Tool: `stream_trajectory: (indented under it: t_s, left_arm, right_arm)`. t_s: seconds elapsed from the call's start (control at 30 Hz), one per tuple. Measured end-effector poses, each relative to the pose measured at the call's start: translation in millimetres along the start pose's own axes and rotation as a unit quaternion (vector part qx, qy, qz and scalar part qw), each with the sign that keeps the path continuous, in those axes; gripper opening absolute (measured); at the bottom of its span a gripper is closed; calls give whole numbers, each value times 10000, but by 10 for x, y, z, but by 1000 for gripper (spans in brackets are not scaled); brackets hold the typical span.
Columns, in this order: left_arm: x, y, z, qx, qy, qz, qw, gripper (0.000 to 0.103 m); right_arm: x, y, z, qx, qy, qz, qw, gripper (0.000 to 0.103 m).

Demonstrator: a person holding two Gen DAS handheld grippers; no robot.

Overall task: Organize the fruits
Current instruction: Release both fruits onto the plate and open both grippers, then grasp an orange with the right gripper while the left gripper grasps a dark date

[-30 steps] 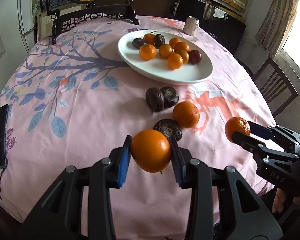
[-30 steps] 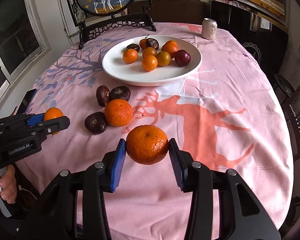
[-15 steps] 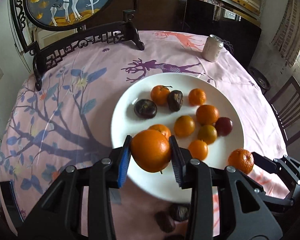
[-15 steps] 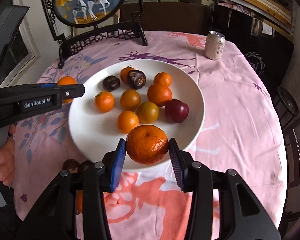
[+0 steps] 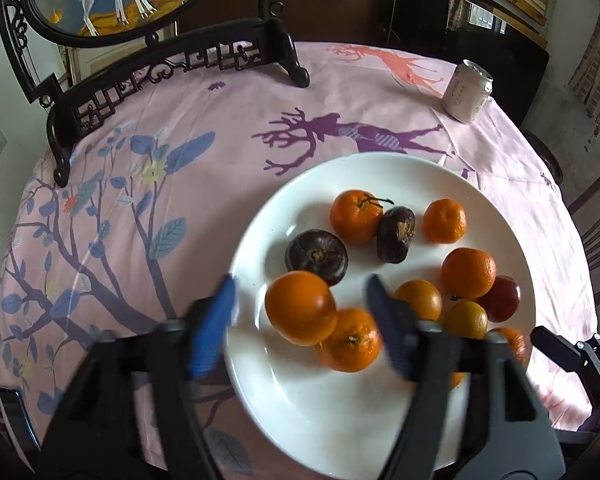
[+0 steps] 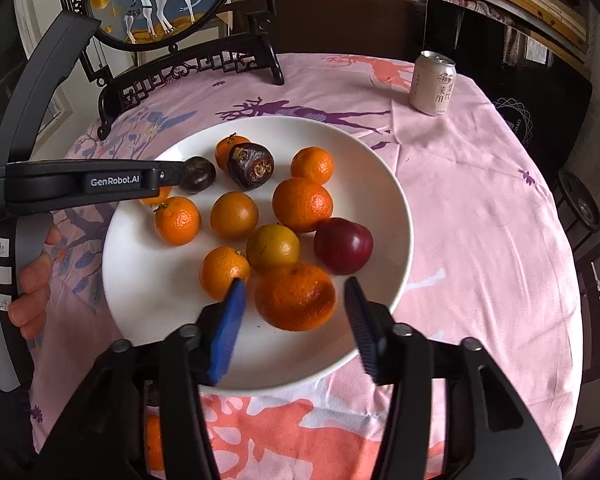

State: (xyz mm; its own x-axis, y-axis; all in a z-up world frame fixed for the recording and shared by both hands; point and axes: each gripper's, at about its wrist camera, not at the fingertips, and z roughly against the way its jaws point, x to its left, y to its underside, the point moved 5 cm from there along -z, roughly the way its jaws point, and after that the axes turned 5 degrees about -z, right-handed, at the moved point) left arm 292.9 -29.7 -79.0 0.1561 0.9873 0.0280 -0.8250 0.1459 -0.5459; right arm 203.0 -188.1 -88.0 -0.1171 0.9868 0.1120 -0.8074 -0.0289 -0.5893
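A: Left gripper (image 5: 300, 308)?
B: Jaws just opened, pads clear of the orange (image 5: 300, 307) between them, over the white plate (image 5: 300, 420).
A: Right gripper (image 6: 296, 300)?
B: Same, jaws just opened, mandarin (image 6: 295, 295) loose on the plate by the red plum (image 6: 343, 245).

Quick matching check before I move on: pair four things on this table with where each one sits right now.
Things:
1. dark red plum
2. pale drink can
3. large orange
4. black carved wooden stand

Places:
A. between the open right gripper's fingers, on the white plate
B. on the cloth beyond the plate, to its right
C. far edge of the table, left
D. right side of the plate

Pairs: 1-D, 2-B, 3-A, 4-C
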Motion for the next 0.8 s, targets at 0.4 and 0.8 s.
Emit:
stream_trajectory:
  t_s: [0.4,0.8]
  left_arm:
    - [-3,354,842,-699,241,-9,9973,92]
    - [135,1269,1306,-881,87,78,9960,92]
  right_arm:
    - [44,117,473,-396,24,17,9992,65]
    - [384,680,886,-386,-299,73,9988,65]
